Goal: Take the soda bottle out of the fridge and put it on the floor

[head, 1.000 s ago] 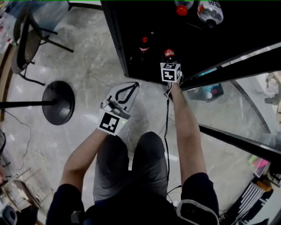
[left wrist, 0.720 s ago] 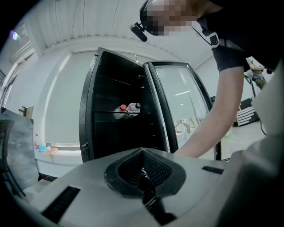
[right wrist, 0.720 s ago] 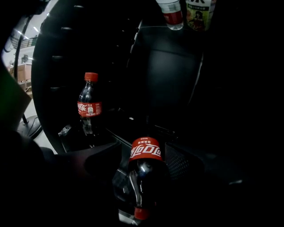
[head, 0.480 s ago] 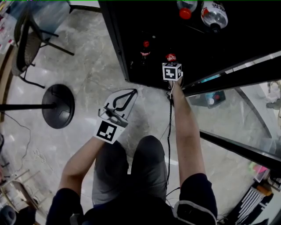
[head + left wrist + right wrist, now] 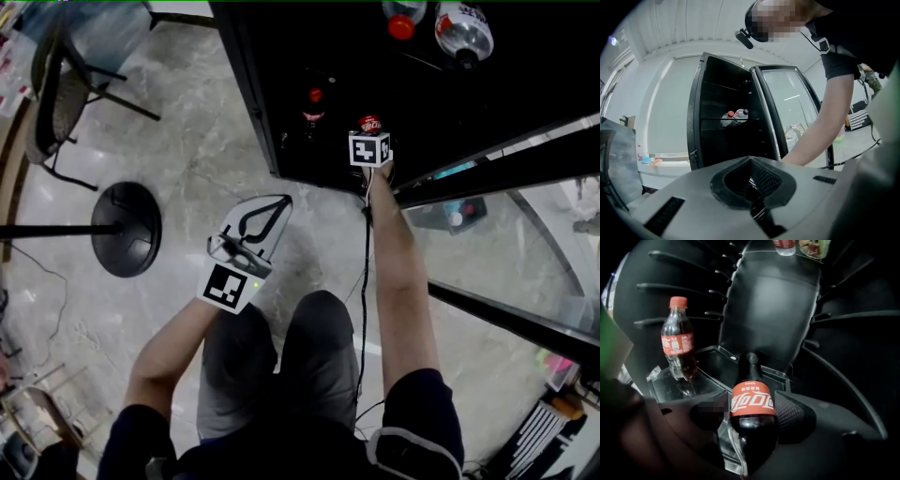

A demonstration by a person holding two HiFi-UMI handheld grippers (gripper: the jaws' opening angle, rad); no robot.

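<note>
A dark cola bottle with a red label stands on the fridge's bottom shelf. It sits between the two pads of my right gripper, whose jaws stand wide around it. The right pad lies close beside the label, and I see no squeeze on the bottle. In the head view its red cap shows just beyond the right gripper's marker cube. My left gripper hangs over the floor in front of the fridge, its tips together and nothing in them.
A second small cola bottle stands to the left on the same shelf. Two more bottles lie on an upper shelf. The glass door stands open on the right. A round black stand base and a chair are at the left.
My right gripper has pushed a little deeper into the fridge, up to the red-capped bottle. The left gripper has drifted slightly down and left.
</note>
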